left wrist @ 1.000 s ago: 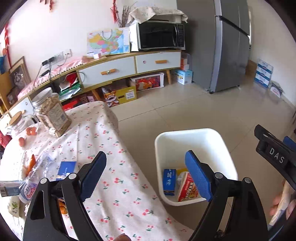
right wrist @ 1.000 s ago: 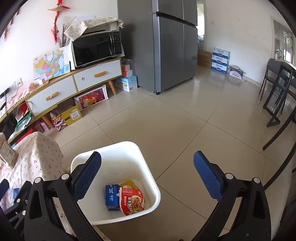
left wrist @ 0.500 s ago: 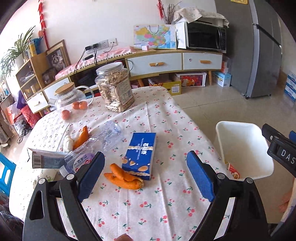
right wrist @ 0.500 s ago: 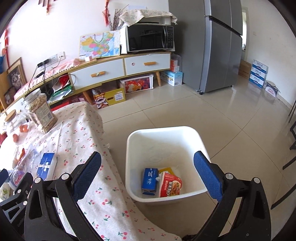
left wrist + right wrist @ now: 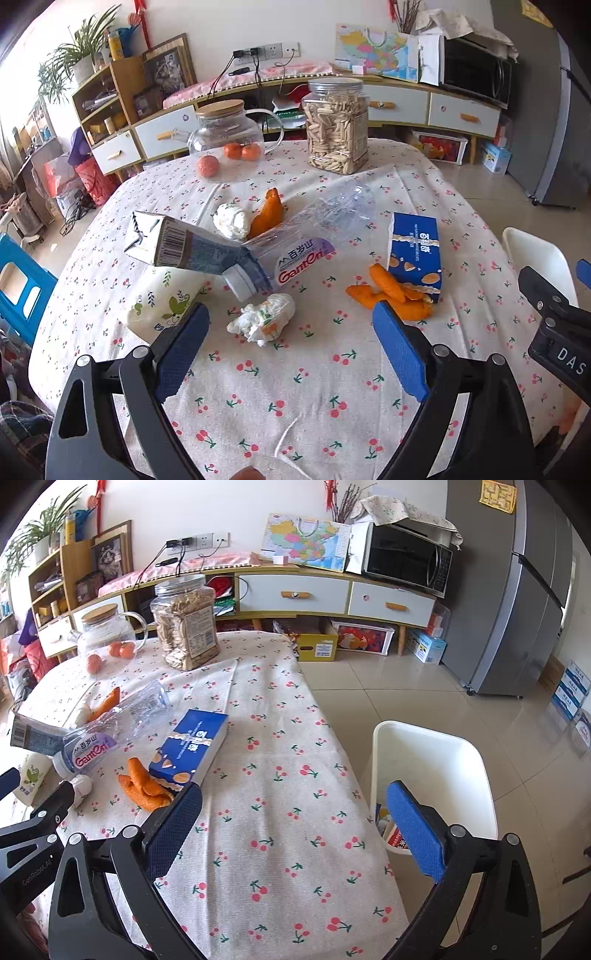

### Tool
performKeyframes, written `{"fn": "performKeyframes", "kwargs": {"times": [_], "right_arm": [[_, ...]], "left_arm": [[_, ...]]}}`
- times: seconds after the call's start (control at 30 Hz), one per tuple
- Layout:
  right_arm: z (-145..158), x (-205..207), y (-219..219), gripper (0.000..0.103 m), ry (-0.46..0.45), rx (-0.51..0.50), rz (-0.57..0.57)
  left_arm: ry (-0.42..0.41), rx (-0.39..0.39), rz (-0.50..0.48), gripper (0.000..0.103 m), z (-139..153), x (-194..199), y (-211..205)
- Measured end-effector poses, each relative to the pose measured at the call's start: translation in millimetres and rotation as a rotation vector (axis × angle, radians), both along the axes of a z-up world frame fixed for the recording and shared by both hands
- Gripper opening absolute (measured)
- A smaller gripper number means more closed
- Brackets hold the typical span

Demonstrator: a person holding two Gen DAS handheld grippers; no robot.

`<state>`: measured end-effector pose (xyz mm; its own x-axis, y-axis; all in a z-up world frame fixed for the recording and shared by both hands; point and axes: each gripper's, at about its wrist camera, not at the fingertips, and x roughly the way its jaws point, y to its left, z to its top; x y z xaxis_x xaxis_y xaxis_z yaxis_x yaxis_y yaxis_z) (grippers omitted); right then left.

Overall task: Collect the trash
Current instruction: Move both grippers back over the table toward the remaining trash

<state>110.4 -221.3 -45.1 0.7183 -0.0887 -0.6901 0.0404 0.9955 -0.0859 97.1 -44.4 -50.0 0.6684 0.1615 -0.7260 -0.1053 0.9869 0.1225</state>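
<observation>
Trash lies on the cherry-print table: a crumpled wrapper [image 5: 264, 321], a clear plastic bottle [image 5: 295, 245], a grey carton [image 5: 184, 245], a blue biscuit box [image 5: 415, 251], orange peels [image 5: 388, 295] and a white tissue ball [image 5: 231, 221]. My left gripper [image 5: 291, 350] is open and empty, just in front of the crumpled wrapper. My right gripper [image 5: 291, 830] is open and empty over the table's right edge, near the blue box [image 5: 190, 746]. The white trash bin [image 5: 454, 760] stands on the floor to the right with packets inside.
A glass jar of snacks [image 5: 336, 125], a glass teapot [image 5: 225, 133] with oranges and a floral paper cup [image 5: 162, 302] stand on the table. A sideboard with a microwave [image 5: 406, 559] and a fridge [image 5: 524, 590] lie beyond.
Both grippers have swung left from the trash bin toward the table. The left view now faces the trash on the table; the bin has moved to the right edge.
</observation>
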Motion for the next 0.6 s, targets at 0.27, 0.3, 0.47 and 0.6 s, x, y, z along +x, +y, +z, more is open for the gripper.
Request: {"fn": "performKeyframes", "kwargs": {"times": [0.27, 0.3, 0.47, 0.6], "right_arm": [[1.9, 4.8, 24.2, 0.096, -0.014, -0.018, 0.055], [0.5, 5.2, 25.1, 0.096, -0.013, -0.025, 0.058], [-4.7, 6.9, 24.3, 0.096, -0.011, -0.051, 0.052], [-9.4, 10.8, 17.1, 0.096, 0.009, -0.045, 0.032]], "left_arm": [[0.001, 0.015, 0.067, 0.088, 2.1, 1.5, 45.5], [-0.002, 0.013, 0.07, 0.088, 1.9, 5.2, 49.7], [-0.016, 0.006, 0.078, 0.088, 0.7, 29.2, 61.0], [-0.023, -0.014, 0.094, 0.088, 2.1, 52.0, 65.1]]}}
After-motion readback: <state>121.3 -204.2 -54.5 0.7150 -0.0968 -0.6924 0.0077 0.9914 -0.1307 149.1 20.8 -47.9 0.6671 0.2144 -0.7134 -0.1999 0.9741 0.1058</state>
